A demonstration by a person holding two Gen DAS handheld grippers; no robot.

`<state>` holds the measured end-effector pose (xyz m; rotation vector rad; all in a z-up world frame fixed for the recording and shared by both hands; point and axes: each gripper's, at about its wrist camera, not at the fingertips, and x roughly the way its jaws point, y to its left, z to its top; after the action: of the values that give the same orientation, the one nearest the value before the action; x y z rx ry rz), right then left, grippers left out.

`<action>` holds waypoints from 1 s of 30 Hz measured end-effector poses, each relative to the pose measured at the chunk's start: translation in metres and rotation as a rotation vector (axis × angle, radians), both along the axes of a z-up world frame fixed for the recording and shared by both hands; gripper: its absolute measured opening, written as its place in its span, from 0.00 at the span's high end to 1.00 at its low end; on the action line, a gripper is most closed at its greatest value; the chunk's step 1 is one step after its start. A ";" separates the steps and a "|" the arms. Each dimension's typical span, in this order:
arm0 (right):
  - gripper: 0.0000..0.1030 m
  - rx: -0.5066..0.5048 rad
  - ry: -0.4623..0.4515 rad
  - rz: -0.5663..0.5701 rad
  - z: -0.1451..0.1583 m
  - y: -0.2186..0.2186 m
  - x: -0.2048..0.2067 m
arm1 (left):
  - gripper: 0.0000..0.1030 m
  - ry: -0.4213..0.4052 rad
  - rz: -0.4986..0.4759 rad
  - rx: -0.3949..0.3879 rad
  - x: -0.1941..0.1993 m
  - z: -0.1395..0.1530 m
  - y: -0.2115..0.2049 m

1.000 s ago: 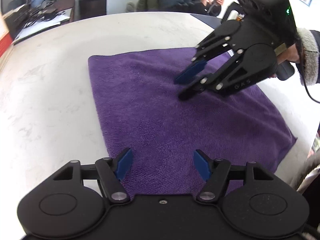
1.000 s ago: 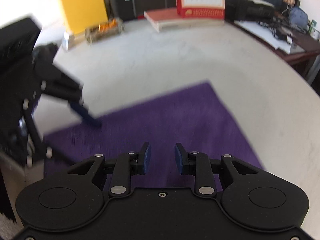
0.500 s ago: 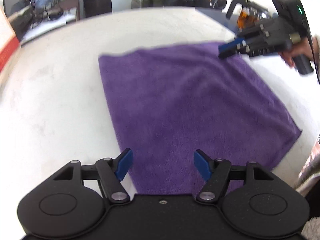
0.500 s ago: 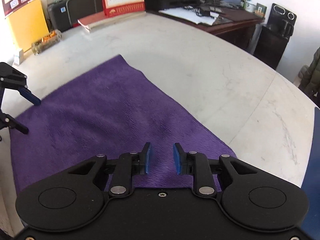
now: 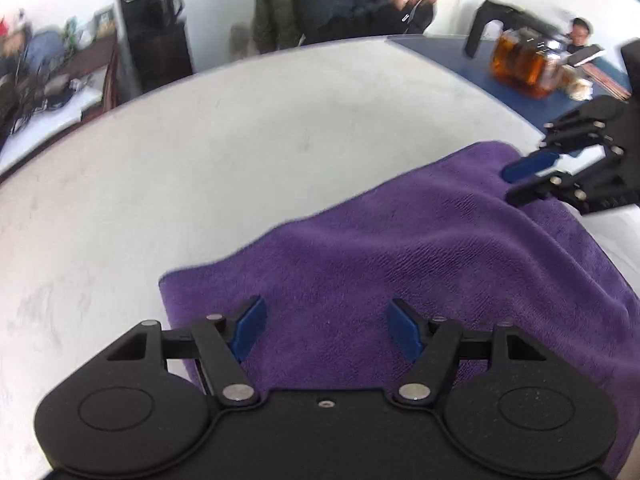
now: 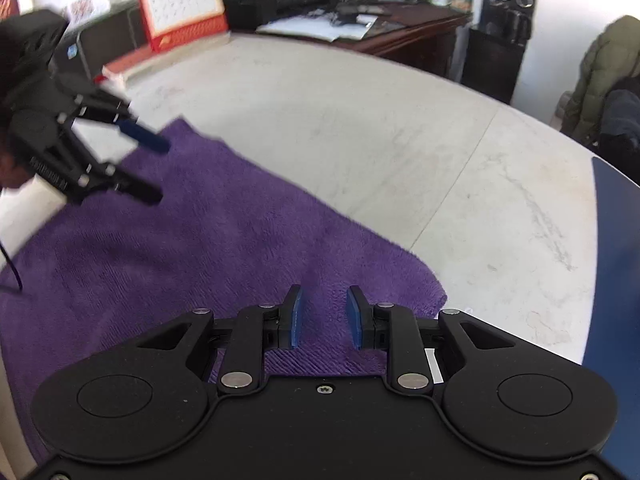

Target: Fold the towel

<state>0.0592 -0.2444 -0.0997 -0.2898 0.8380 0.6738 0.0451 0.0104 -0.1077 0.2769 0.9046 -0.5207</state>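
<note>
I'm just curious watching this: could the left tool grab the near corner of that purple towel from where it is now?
Probably yes. The left tool hangs open just above the purple towel, near its corner. Nothing lies on the cloth there, and the right tool is at the far corner, out of the way.

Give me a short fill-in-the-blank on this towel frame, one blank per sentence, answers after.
1. The towel is ____ in colour.
2. The towel lies spread on a ____ table.
3. The left hand-held gripper has nothing between its blue pads; its jaws are ____.
4. The right hand-held gripper hovers over a towel ____.

Answers: purple; white; open; corner
</note>
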 end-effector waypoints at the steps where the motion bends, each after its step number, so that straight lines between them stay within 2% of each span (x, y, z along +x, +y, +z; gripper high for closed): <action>1: 0.79 -0.007 -0.003 -0.010 0.001 -0.004 0.003 | 0.35 0.000 0.002 0.001 -0.002 0.000 0.004; 5: 0.78 -0.035 -0.029 0.005 0.000 -0.011 0.015 | 0.33 0.004 0.020 0.010 -0.006 0.000 0.015; 7: 0.76 -0.055 -0.051 0.030 0.000 -0.009 0.016 | 0.32 0.002 0.032 0.014 -0.008 0.000 0.020; 8: 0.71 -0.067 -0.064 0.038 0.000 -0.008 0.016 | 0.32 0.002 0.041 0.015 -0.010 0.001 0.021; 10: 0.71 -0.111 -0.110 0.068 -0.002 -0.003 0.016 | 0.32 0.006 0.059 0.023 -0.013 0.002 0.022; 13: 0.71 -0.217 -0.155 0.067 0.004 0.011 0.007 | 0.37 0.014 0.085 0.021 -0.022 0.014 0.019; 15: 0.71 -0.171 -0.172 0.074 0.017 0.017 -0.004 | 0.37 0.001 0.053 -0.025 -0.033 0.026 0.012; 17: 0.71 -0.135 -0.171 0.089 0.026 0.029 -0.018 | 0.37 0.007 -0.007 -0.047 -0.045 0.032 -0.001; 19: 0.72 -0.155 -0.176 0.161 0.025 0.047 -0.042 | 0.37 0.021 -0.074 -0.044 -0.062 0.031 -0.014; 22: 0.72 -0.175 -0.146 0.199 0.016 0.055 -0.074 | 0.37 0.075 -0.135 -0.046 -0.086 0.019 -0.023; 24: 0.72 -0.193 -0.117 0.221 0.010 0.055 -0.093 | 0.36 0.059 -0.166 -0.027 -0.105 0.012 -0.022; 30: 0.74 -0.246 -0.116 0.273 0.006 0.039 -0.157 | 0.35 0.085 -0.165 -0.006 -0.128 0.015 0.001</action>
<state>-0.0978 -0.2054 -0.0936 -0.6683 0.7771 0.7998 -0.0825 0.0115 -0.0925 0.3271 0.9674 -0.6915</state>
